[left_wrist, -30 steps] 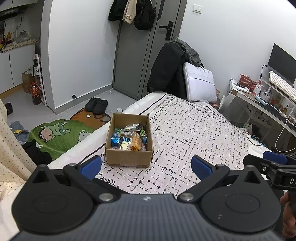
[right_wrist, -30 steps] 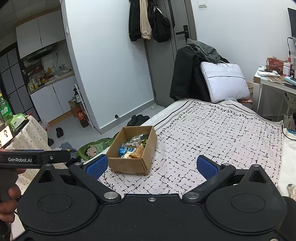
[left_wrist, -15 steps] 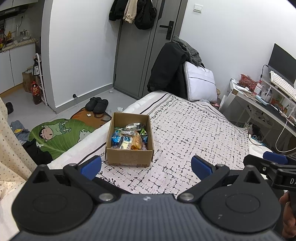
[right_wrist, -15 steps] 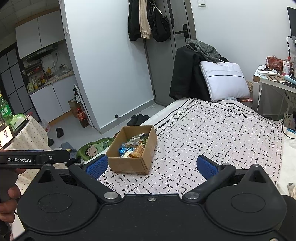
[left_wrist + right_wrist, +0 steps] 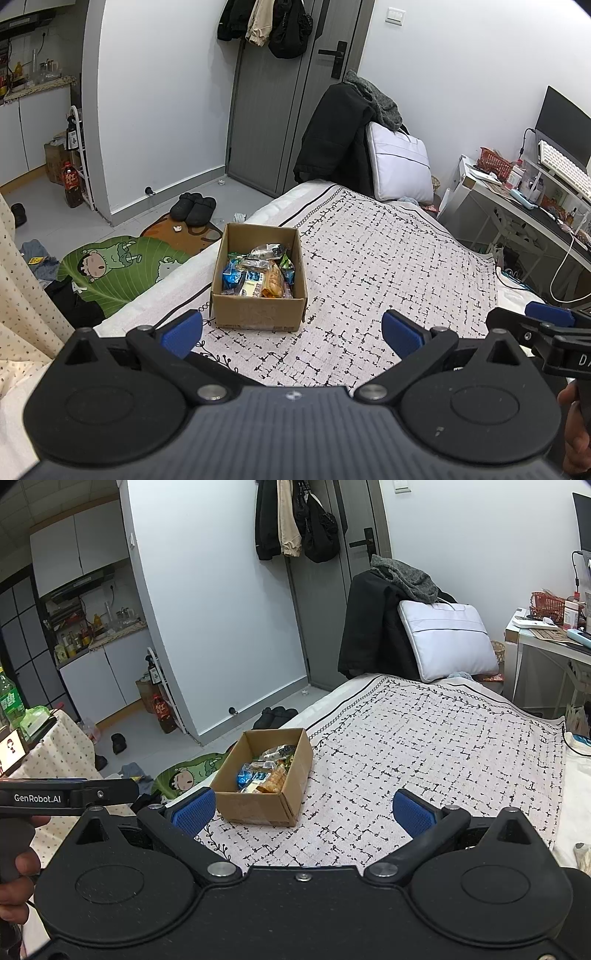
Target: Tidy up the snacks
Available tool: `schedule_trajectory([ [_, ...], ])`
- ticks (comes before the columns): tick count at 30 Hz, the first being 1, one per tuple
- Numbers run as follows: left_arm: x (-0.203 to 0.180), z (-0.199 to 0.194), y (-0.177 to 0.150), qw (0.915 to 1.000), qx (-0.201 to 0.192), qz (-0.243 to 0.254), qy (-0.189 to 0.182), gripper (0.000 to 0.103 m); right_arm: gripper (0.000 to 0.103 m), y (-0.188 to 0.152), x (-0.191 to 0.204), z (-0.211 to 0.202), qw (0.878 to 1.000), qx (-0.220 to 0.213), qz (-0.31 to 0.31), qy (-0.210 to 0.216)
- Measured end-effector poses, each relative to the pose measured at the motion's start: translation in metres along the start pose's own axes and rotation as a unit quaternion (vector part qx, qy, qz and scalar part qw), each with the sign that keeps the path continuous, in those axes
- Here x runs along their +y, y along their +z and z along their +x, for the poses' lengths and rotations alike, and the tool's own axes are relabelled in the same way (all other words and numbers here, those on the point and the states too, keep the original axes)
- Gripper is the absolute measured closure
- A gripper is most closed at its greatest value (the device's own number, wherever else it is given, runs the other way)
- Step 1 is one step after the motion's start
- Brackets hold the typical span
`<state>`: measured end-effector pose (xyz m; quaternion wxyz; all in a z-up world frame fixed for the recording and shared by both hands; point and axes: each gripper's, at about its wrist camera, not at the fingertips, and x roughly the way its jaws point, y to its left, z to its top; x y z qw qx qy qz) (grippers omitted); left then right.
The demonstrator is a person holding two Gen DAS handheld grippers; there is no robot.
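Observation:
An open cardboard box (image 5: 258,318) (image 5: 255,806) sits near the left edge of a bed with a black-and-white patterned cover (image 5: 388,266) (image 5: 424,746). Several wrapped snacks (image 5: 258,271) (image 5: 266,770) lie loose inside it. My left gripper (image 5: 291,332) hangs open just short of the box, nothing between its blue pads (image 5: 183,334). My right gripper (image 5: 303,810) is open too, close to the box's near right corner and holding nothing. Each view shows the other gripper at its edge, held by a hand.
A white pillow (image 5: 400,166) and a dark coat (image 5: 332,136) stand at the bed's far end. A cluttered desk (image 5: 524,199) runs along the right. On the floor to the left lie a green cartoon mat (image 5: 110,266) and dark slippers (image 5: 194,208).
Both grippers have drifted very slightly; the box sits a little differently in each view. Nothing was taken hold of or let go.

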<state>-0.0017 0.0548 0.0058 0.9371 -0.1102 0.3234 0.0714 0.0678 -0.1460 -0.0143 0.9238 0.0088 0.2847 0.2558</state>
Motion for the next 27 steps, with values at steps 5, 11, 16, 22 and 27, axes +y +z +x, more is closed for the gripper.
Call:
schedule_trajectory([
  [5, -0.0001, 0.0, -0.0027, 1.0, 0.001, 0.0, 0.0, 0.0, 0.0, -0.0007, -0.0009, 0.0, 1.0, 0.001, 0.001, -0.001],
  [11, -0.0001, 0.0003, -0.0033, 1.0, 0.001, 0.0, 0.0, 0.0, 0.0, -0.0015, -0.0015, -0.0001, 1.0, 0.001, -0.001, -0.001],
  [16, 0.0001, 0.0004, -0.0027, 1.0, 0.001, 0.001, 0.0, 0.0, 0.0, -0.003, -0.0014, -0.0004, 1.0, 0.001, -0.001, -0.002],
  [22, -0.0001, 0.0006, -0.0047, 1.0, 0.001, 0.003, -0.002, 0.0, 0.0, -0.0033, -0.0019, -0.0003, 1.0, 0.001, -0.002, -0.002],
  [27, -0.0018, -0.0007, -0.0053, 0.9999, 0.0, 0.008, -0.006, 0.0, 0.0, -0.0044, -0.0011, 0.0017, 1.0, 0.005, -0.003, -0.003],
])
